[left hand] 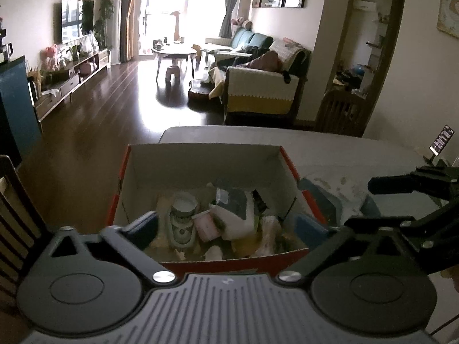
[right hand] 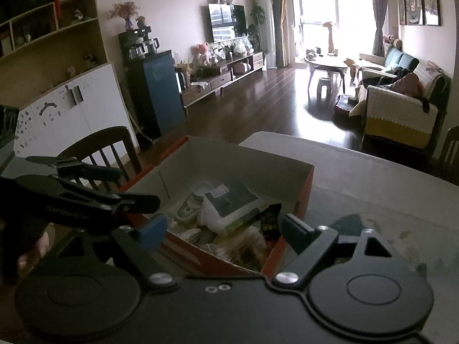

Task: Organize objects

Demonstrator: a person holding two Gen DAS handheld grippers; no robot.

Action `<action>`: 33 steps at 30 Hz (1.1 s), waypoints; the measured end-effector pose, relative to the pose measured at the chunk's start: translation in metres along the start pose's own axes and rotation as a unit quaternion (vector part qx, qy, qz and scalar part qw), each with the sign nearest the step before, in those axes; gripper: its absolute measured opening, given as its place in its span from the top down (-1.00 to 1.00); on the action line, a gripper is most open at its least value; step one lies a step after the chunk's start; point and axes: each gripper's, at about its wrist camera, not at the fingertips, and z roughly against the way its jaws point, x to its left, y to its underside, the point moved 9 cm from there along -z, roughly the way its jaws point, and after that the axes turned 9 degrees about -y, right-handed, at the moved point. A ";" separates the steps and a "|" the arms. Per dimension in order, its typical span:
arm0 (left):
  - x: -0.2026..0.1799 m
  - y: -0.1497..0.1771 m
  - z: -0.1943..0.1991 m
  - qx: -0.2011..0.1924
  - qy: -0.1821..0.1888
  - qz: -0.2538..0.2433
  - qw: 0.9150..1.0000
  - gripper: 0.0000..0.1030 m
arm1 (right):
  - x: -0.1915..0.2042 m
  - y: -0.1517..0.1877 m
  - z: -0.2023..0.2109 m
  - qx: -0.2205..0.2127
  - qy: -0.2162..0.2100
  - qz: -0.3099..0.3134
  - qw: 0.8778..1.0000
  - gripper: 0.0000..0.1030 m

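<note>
1. A living room with dark wood floor lies beyond a grey table.
2. The left gripper is spread wide, empty, over the red cardboard box.
3. The right gripper gapes too, empty, above the box's near corner.
4. Inside the box: a pale cup, packets and small clutter.

Bright daylight from the big window shines on the dark wooden floor; a television, a sofa and maybe a tea table stand around.
</note>
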 end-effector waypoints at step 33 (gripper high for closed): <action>-0.010 0.025 0.039 -0.046 -0.100 -0.018 0.994 -1.00 | 0.006 0.028 0.028 -0.008 0.003 -0.002 1.000 -0.72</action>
